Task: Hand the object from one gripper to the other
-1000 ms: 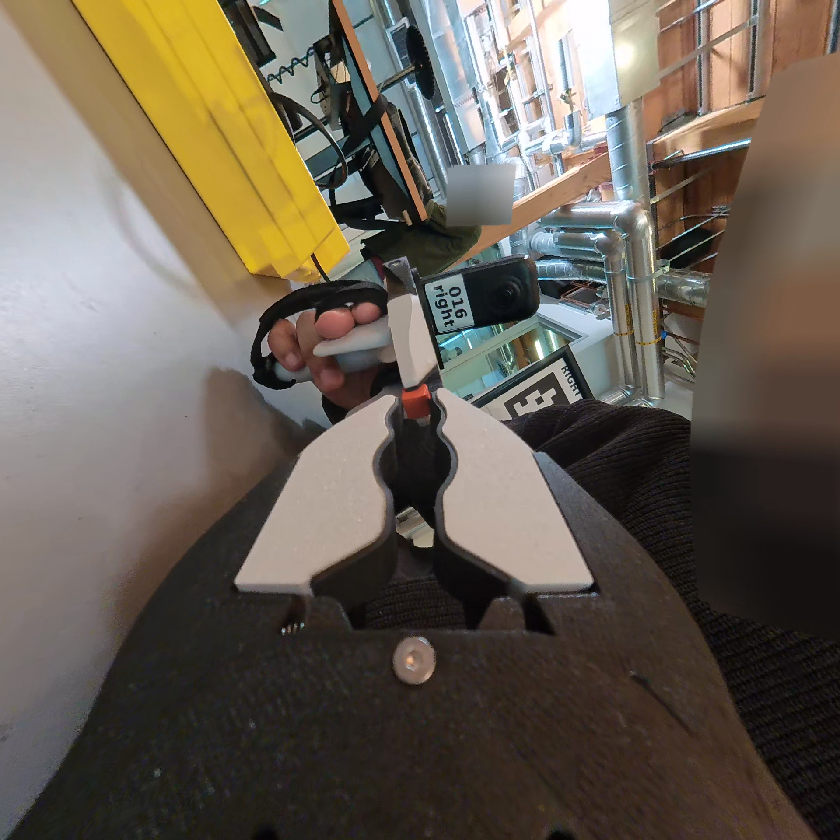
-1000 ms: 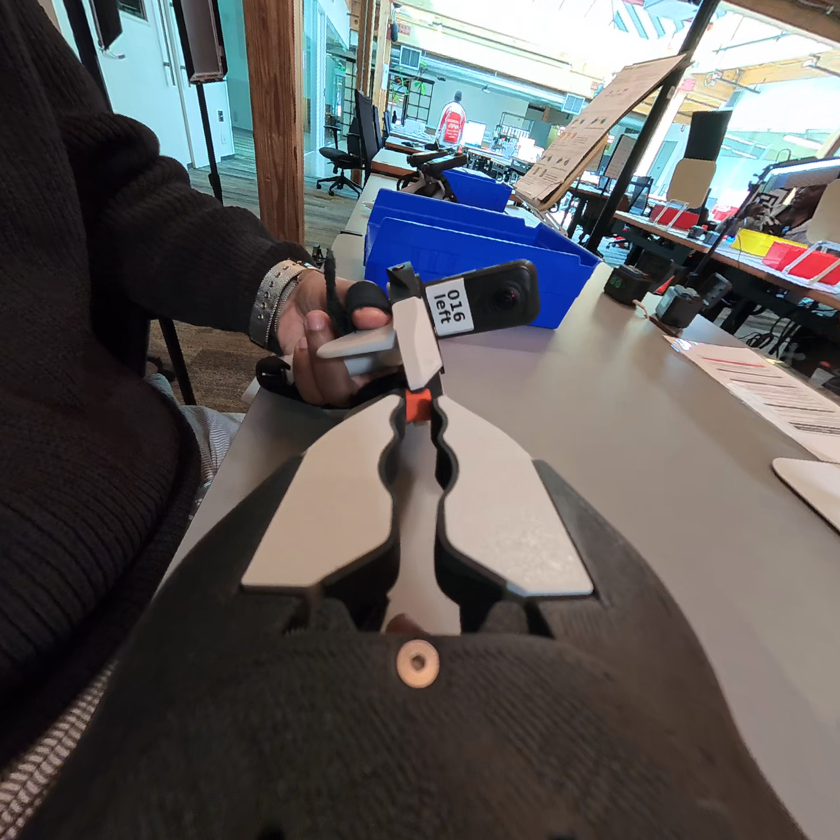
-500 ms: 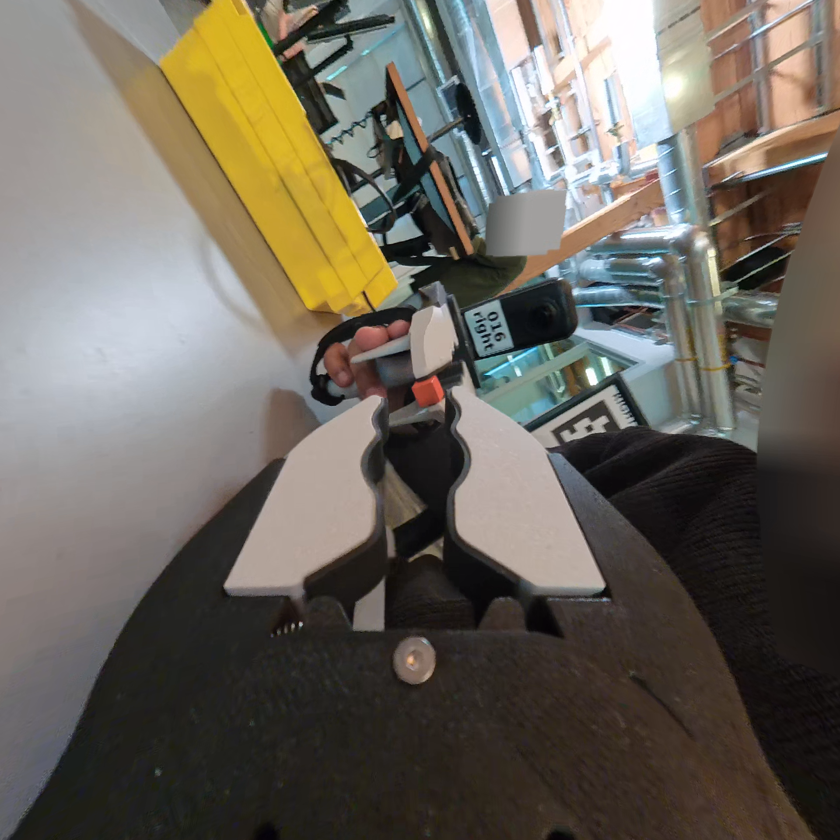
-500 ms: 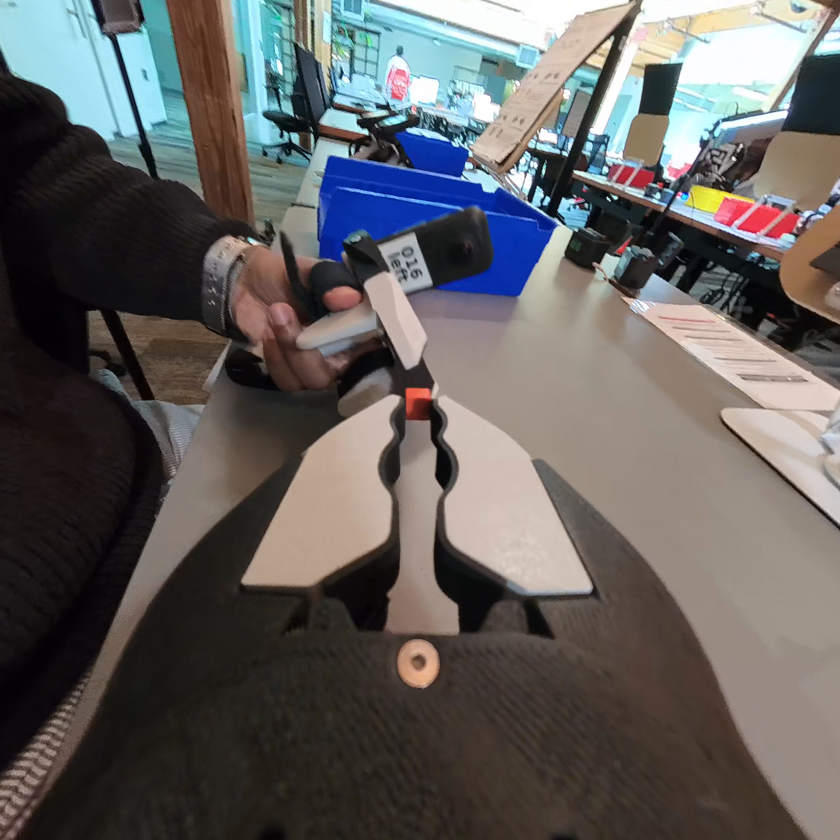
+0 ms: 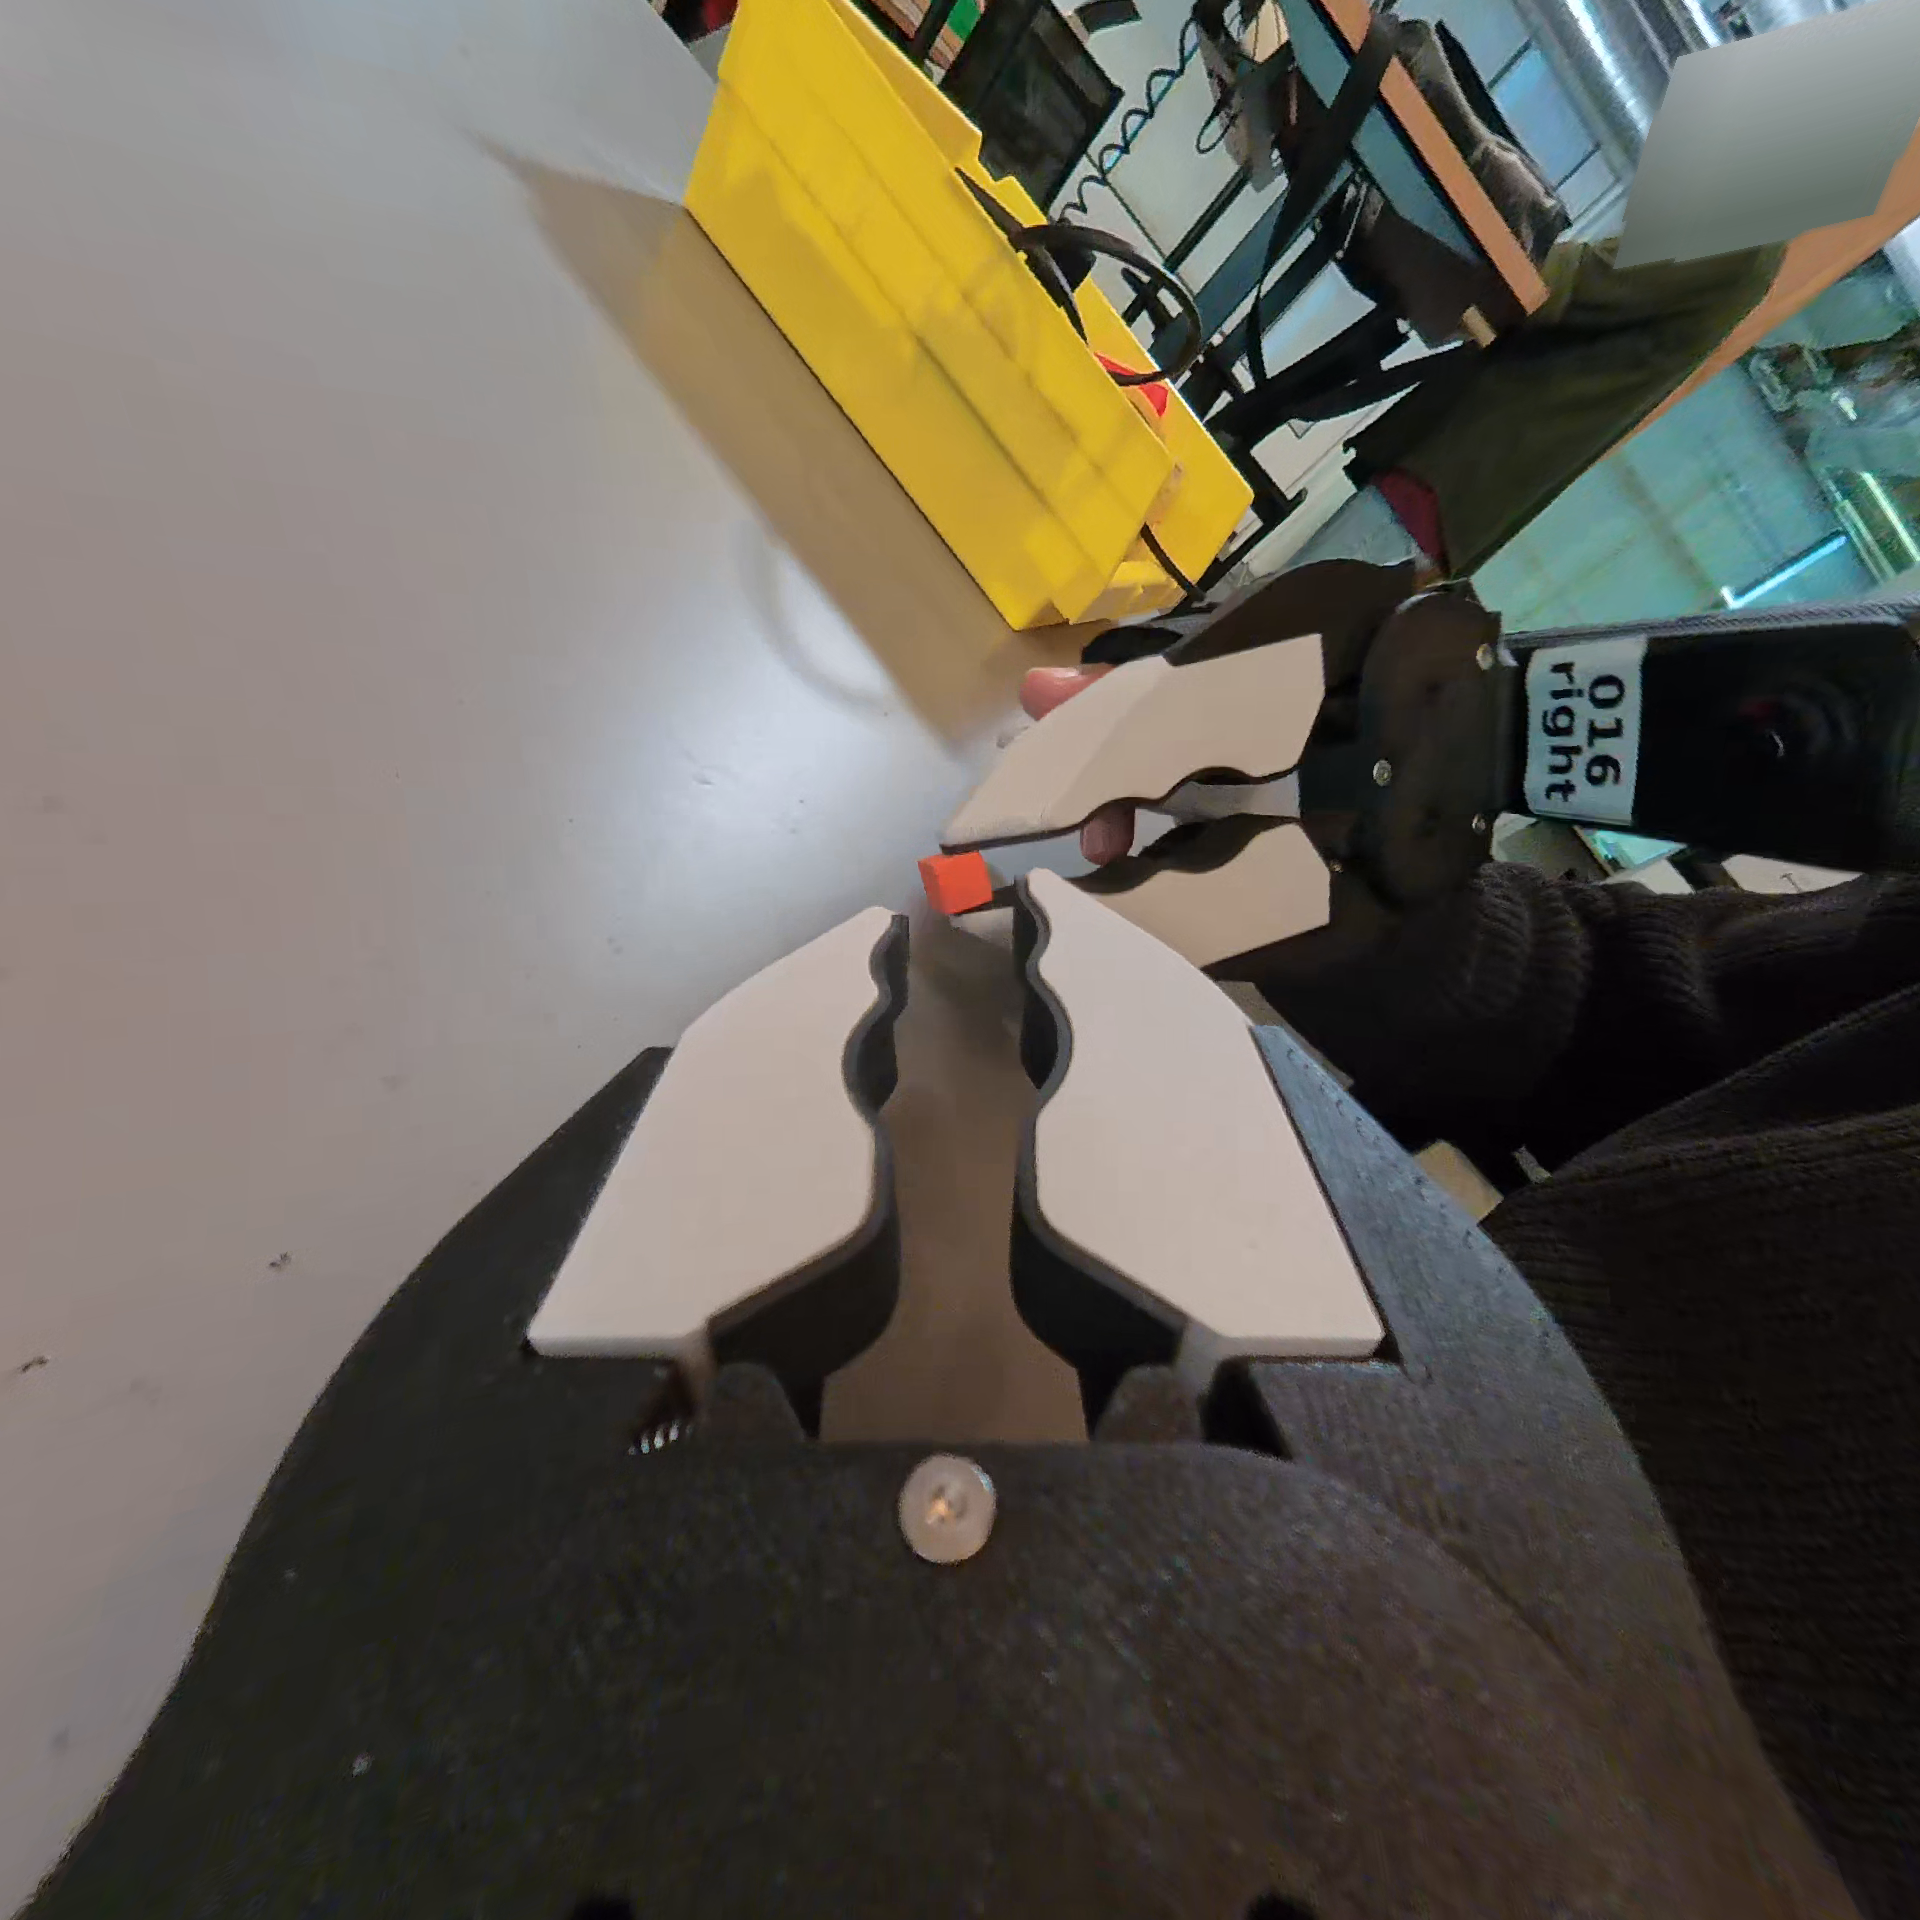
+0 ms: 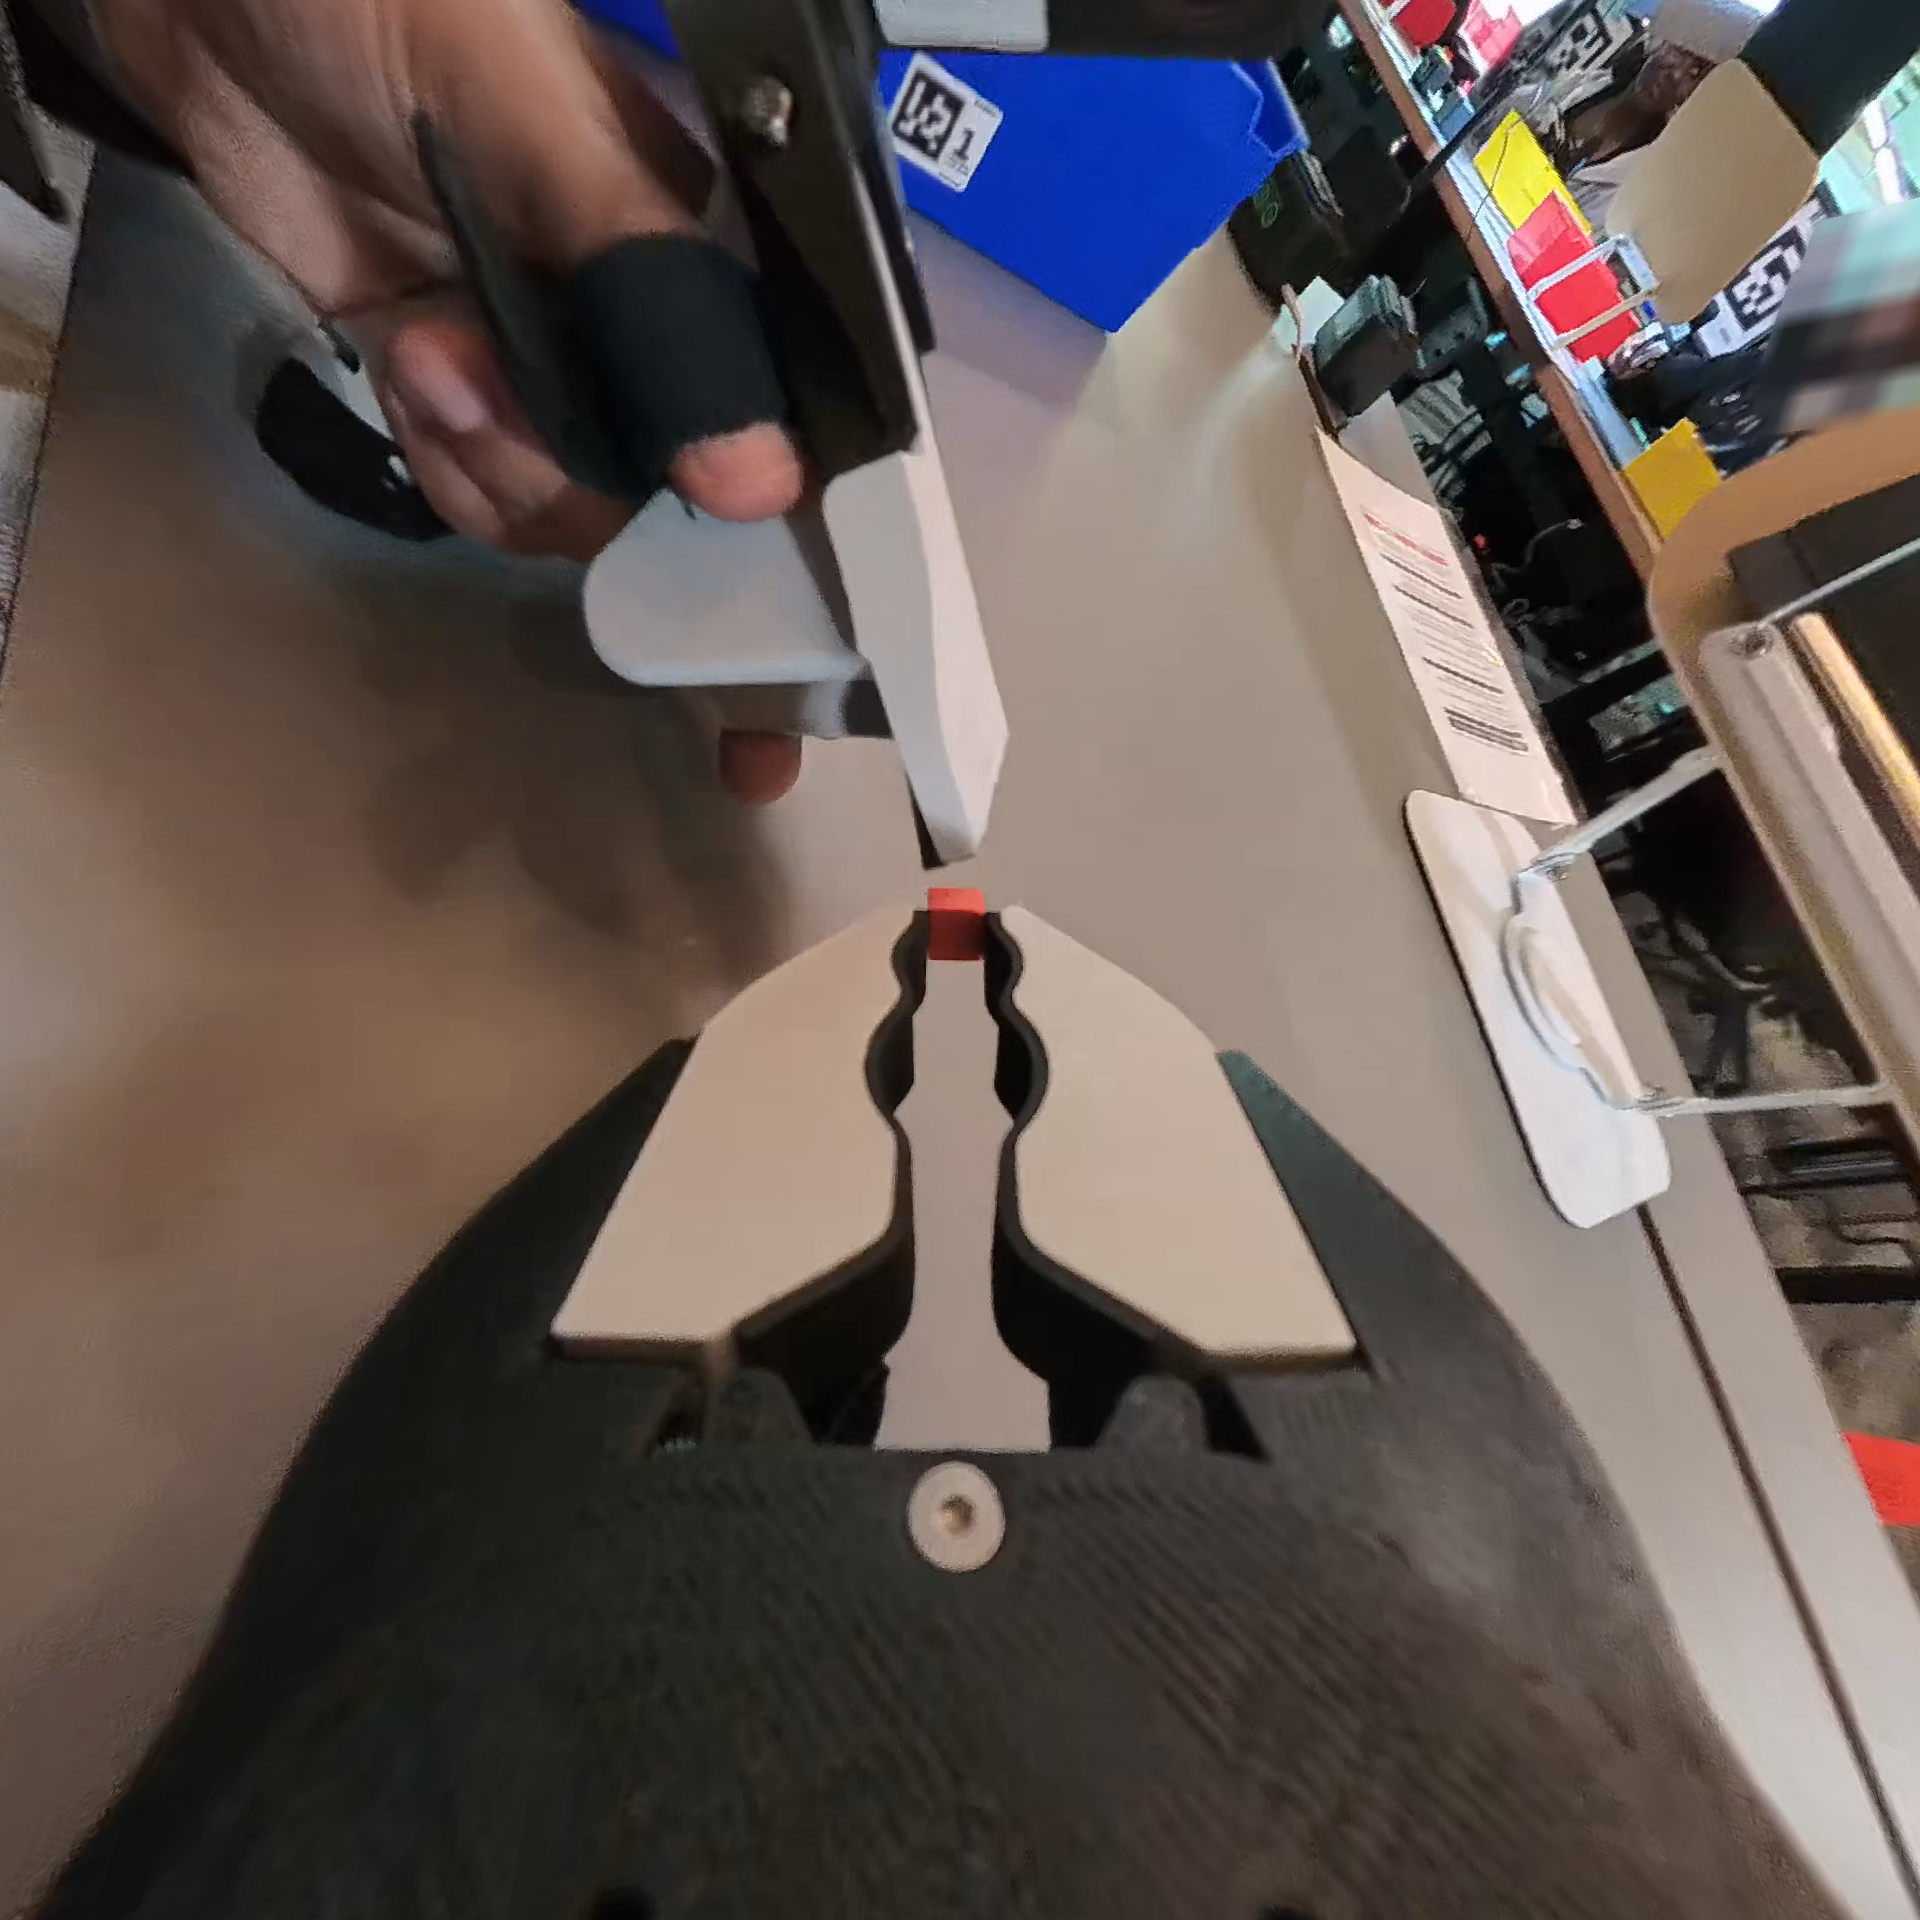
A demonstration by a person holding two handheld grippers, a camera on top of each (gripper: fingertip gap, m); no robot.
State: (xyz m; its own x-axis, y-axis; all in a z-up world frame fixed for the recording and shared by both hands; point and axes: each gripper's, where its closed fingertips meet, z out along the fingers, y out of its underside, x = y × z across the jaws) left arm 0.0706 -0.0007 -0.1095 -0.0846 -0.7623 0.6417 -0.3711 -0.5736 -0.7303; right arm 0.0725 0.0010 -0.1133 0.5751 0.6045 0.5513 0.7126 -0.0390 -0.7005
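Right gripper (image 6: 956, 916): fingertips pinch the orange cube (image 6: 956, 925), cube sits at the very tips, held above the grey table (image 6: 1143, 644). Left gripper (image 5: 961, 902): fingers spread with a clear gap, nothing between them. In the left wrist view the cube (image 5: 958, 882) lies just beyond the left fingertips, apart from them, with the right gripper (image 5: 971, 857) coming in from the side. Yellow bin (image 5: 935, 343) further back on the table; blue bin (image 6: 1091, 156) at the far side
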